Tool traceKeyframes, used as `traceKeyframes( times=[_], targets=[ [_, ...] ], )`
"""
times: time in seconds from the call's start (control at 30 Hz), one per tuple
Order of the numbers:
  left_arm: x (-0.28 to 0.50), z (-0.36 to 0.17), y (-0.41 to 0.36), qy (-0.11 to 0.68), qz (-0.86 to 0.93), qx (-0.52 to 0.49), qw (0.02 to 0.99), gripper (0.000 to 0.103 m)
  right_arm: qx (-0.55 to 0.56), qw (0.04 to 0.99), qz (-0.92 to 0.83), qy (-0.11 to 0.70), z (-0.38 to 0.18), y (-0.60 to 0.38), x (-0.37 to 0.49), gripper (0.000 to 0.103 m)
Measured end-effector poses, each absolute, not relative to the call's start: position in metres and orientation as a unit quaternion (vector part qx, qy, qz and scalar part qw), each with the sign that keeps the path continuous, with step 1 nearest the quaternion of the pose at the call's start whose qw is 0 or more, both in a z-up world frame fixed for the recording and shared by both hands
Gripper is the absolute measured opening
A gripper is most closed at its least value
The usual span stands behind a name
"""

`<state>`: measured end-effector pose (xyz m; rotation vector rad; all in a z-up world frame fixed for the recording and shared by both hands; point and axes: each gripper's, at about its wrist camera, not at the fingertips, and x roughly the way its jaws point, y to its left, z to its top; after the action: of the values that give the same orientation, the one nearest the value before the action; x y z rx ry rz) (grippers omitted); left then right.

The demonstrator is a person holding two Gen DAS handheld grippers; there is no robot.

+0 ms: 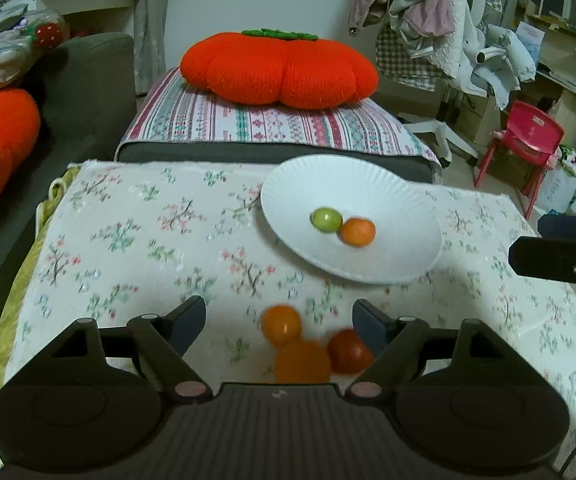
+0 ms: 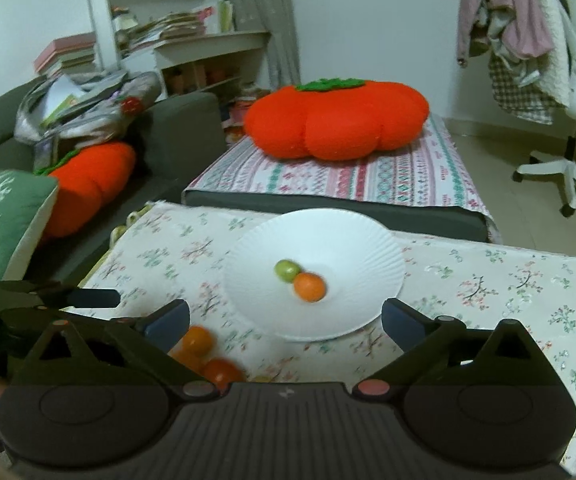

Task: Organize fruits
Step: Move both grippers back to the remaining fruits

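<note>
A white plate sits on the floral cloth and holds a green fruit touching an orange fruit. Three loose fruits lie on the cloth: a small orange one, a larger orange one and a red one. My left gripper is open just above these three. My right gripper is open and empty over the plate's near rim. The right gripper also shows in the left wrist view.
The floral cloth covers a low table. Behind it stands a striped ottoman with a big orange pumpkin cushion. A grey sofa lies left. A red child's chair and an office chair stand right.
</note>
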<state>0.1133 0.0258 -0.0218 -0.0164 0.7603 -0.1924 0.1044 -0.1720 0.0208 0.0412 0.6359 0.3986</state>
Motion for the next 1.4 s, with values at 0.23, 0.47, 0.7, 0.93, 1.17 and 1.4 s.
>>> traceKeyframes(
  times=[0.23,0.47,0.7,0.93,1.17,1.4],
  targets=[
    [0.085,-0.037,0.028,0.391,-0.107,-0.012,0.914,0.070,0.026,0.906,0.236,0.350,0.007,-0.164,0.077,0.101],
    [0.077,-0.047,0.020,0.403,-0.098,0.016,0.910,0.069,0.026,0.894,0.243,0.375,-0.009,-0.162,0.057,0.092],
    [0.077,-0.053,0.015,0.410,-0.089,0.018,0.907,0.069,0.015,0.888,0.244,0.390,-0.019,-0.154,0.054,0.088],
    [0.077,-0.056,0.009,0.412,-0.092,0.028,0.906,0.068,-0.011,0.887,0.237,0.397,-0.026,-0.146,0.051,0.079],
    [0.079,-0.059,0.007,0.415,-0.102,0.032,0.904,0.060,-0.035,0.885,0.237,0.400,-0.034,-0.136,0.050,0.076],
    [0.083,-0.066,0.000,0.420,-0.115,0.040,0.899,0.048,-0.063,0.888,0.221,0.398,-0.033,-0.135,0.048,0.076]
  ],
)
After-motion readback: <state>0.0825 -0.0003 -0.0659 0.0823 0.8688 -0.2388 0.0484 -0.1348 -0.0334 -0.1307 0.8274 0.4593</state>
